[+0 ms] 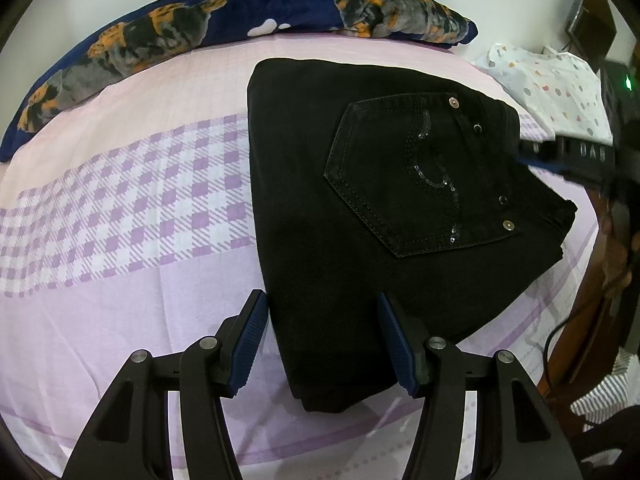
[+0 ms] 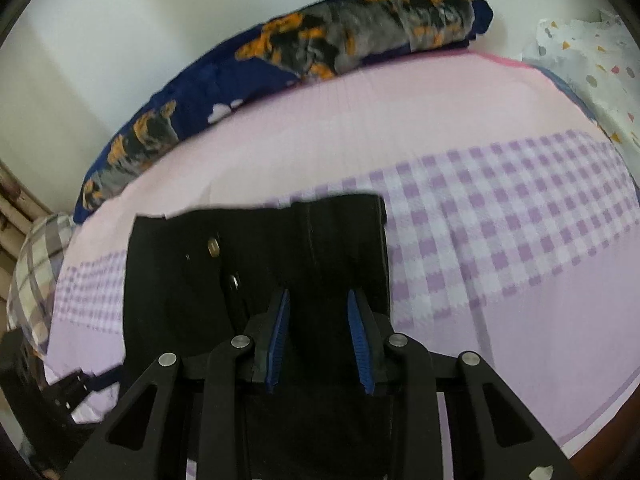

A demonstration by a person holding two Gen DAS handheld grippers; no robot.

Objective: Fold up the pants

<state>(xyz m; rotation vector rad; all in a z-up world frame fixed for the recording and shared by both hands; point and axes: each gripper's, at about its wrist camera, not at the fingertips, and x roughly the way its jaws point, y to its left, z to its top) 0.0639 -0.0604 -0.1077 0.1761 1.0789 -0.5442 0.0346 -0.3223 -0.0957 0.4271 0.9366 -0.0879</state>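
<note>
Black pants (image 1: 360,208) lie folded flat on the pink and purple checked bed sheet (image 1: 132,200), back pocket with sequins up. My left gripper (image 1: 322,344) is open and empty, its blue pads straddling the near edge of the fold. My right gripper (image 1: 532,156) shows at the waistband on the right in the left wrist view. In the right wrist view the right gripper (image 2: 318,340) is open just above the pants (image 2: 200,280), pads apart over the black cloth, holding nothing.
A navy blanket (image 1: 180,28) with orange and grey dog prints lies along the far edge of the bed by the wall. A white dotted pillow (image 1: 548,84) sits at the right. A plaid pillow (image 2: 36,272) is at the left in the right wrist view.
</note>
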